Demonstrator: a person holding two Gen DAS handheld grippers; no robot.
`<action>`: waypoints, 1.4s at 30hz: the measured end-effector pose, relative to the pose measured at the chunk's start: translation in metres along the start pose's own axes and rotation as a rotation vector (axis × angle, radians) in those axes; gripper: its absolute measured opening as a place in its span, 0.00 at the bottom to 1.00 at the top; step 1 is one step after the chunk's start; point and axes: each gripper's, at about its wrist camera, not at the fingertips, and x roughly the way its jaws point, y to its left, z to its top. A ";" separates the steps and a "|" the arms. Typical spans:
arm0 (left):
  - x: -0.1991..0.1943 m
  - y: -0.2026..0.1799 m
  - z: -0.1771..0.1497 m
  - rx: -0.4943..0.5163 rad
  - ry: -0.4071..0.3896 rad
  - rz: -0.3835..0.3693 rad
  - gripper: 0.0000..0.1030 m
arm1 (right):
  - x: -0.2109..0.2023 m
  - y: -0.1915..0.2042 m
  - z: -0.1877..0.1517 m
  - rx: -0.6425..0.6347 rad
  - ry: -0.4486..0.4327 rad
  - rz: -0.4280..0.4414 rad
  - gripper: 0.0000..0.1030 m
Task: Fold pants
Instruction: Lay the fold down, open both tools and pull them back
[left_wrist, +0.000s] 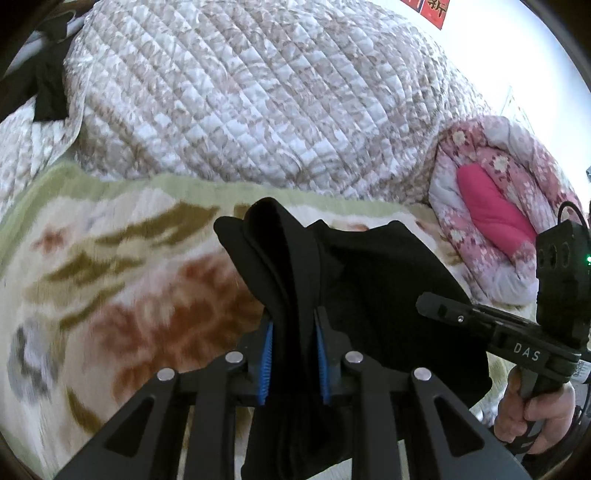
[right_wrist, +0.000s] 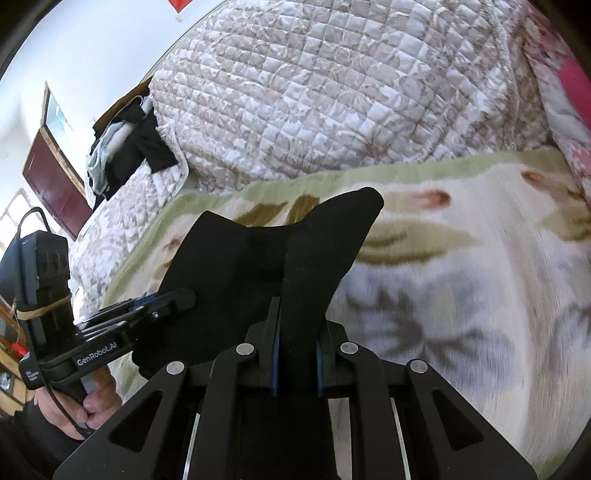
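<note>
Above the floral blanket (left_wrist: 110, 280) on the bed, both tools carry the black pants (left_wrist: 369, 266) clear of the surface. Left tool (left_wrist: 294, 328) is clamped on a thick bunched edge; right tool (right_wrist: 297, 343) is clamped on a thinner edge to the right, cloth spanning between them. Judgement: two spaced grips keep the edge spread, so the fold can be laid flat. Quilted cover (right_wrist: 332, 92) lies on the far side.

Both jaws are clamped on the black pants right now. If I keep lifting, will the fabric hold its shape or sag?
Likely sag: the black fabric pants droop in soft folds between the left gripper and right gripper. Probably light, since loose corners stand up unsupported. The bunched layers look thick between the blue pads, so slipping seems unlikely.
</note>
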 end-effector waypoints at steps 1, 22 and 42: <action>0.005 0.003 0.006 0.003 -0.003 -0.001 0.21 | 0.005 -0.003 0.006 0.001 -0.003 0.000 0.13; 0.030 0.043 -0.002 -0.058 -0.007 0.095 0.33 | 0.027 -0.017 -0.002 -0.083 0.004 -0.170 0.29; 0.025 0.006 -0.050 0.048 0.010 0.200 0.39 | 0.024 0.003 -0.049 -0.162 0.080 -0.209 0.40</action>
